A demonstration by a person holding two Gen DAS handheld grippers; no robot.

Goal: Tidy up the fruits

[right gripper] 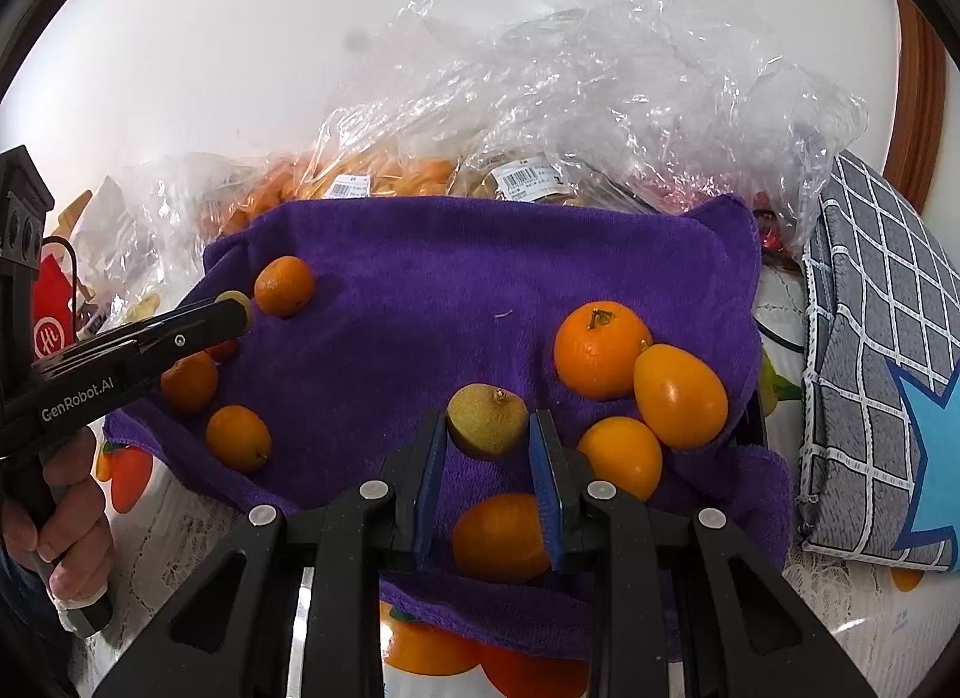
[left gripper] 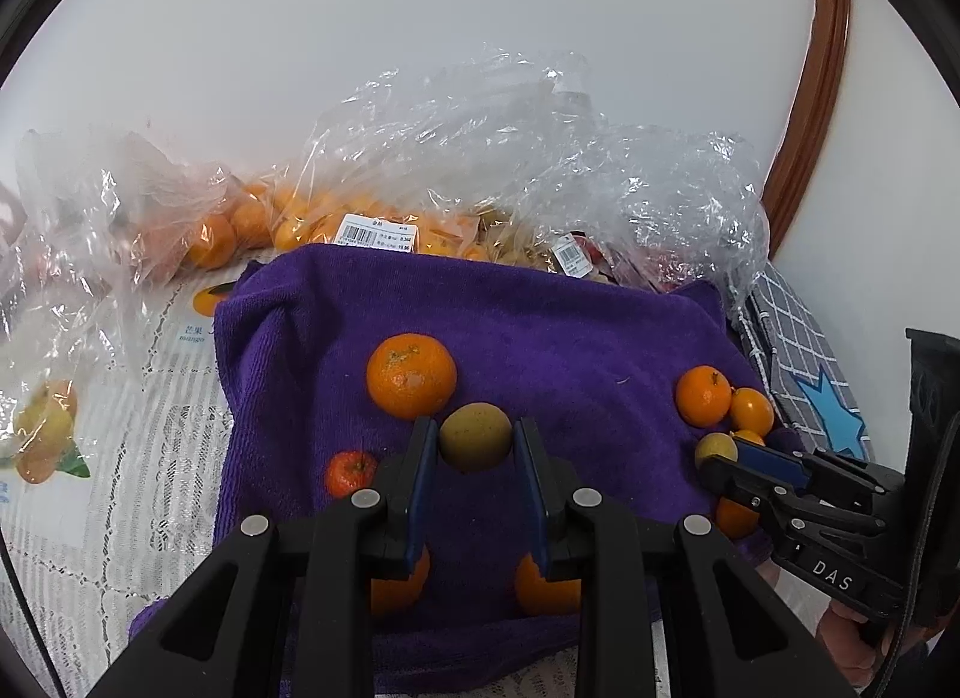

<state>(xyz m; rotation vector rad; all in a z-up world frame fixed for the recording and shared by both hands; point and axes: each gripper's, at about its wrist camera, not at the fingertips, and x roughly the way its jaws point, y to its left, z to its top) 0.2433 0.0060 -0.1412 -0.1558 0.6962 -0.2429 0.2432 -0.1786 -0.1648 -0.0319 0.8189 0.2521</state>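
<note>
Each gripper squeezes one small, brownish-green round fruit over the purple towel (left gripper: 540, 326): the left gripper (left gripper: 475, 440) holds one fruit (left gripper: 475, 437) mid-frame, the right gripper (right gripper: 489, 428) another (right gripper: 487, 421). They look light, firm, maybe slippery; hold them across the middle. Writing: "DAS" lower right, "GenRobot.AI" left, "mango" on the tablecloth (left gripper: 120, 398).

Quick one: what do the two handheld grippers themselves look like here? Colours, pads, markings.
Both are matte black plastic with blue pads inside the fingers and round silver pivot pins. The left gripper reads "GenRobot.AI" in white on its side in the right wrist view; the right gripper shows "DAS" in white in the left wrist view. A thin black cable runs behind the left one.
</note>
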